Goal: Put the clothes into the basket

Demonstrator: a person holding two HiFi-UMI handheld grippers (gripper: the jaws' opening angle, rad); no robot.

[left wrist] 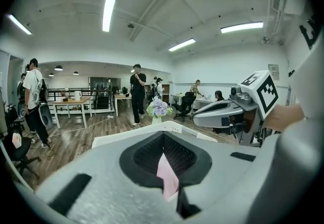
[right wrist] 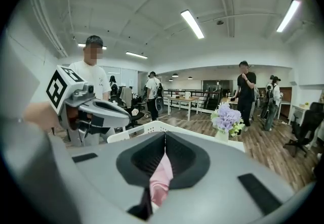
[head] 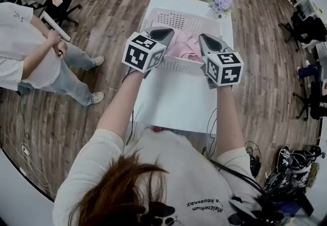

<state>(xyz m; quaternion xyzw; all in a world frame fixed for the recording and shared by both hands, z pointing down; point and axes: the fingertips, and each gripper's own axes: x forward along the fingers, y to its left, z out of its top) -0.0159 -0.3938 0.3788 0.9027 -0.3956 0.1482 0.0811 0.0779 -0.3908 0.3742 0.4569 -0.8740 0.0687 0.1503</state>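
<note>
1. Left tool (head: 166, 32): jaws clenched on a fold of pink cloth (left wrist: 167, 177).
2. Right tool (head: 205, 41): jaws clenched on another fold of the pink cloth, level with the left tool.
3. Pink cloth: bunched between the two tools, over the open basket (head: 179, 20).
4. Basket: white, perforated, standing at the far end of the white worktop (head: 173, 102).
5. Flowers (head: 221, 2): purple, just beside the basket's far right corner.

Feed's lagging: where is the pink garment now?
Head view, centre: the pink garment is at the white basket, pinched by the left gripper and right gripper.
</note>
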